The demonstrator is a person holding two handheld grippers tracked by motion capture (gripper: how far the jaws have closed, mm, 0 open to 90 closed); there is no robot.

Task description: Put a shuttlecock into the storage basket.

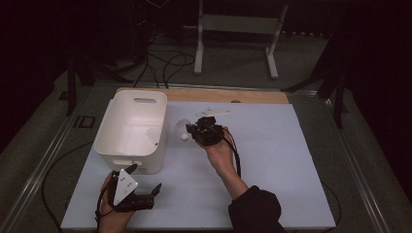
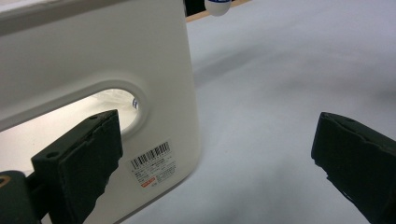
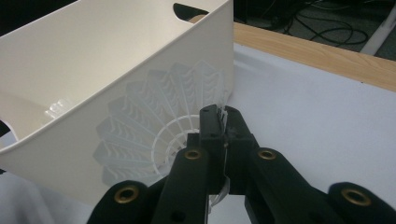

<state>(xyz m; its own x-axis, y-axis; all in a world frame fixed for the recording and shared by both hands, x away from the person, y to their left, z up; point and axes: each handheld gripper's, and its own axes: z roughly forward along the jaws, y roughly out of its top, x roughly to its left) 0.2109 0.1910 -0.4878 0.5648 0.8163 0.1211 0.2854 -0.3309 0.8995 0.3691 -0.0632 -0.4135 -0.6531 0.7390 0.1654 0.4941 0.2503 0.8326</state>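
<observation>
- A pale blue worktop carries the scene, with a wooden edge at its far side. Nothing here blocks the hands, though the smooth surface would let a dropped, light item roll.
- A white plastic bin stands at the worktop's left, open-topped, with handle slots. It is light-looking; a nudge on its wall could slide it, and the rim could catch the feathers on the way in.
- The left claw rests near the bin's near corner, jaws spread wide with nothing between them. In the left gripper view one jaw sits just beside the bin's handle slot, so a small movement might bump the bin.
- The right claw is pressed together, pinching the skirt edge of a white plastic shuttlecock, held just beside the bin's right wall and outside it.
- The hold looks thin, on the skirt's rim alone. I judge the shuttlecock could twist, slip free, or have its skirt crushed, and then land outside the bin.
</observation>
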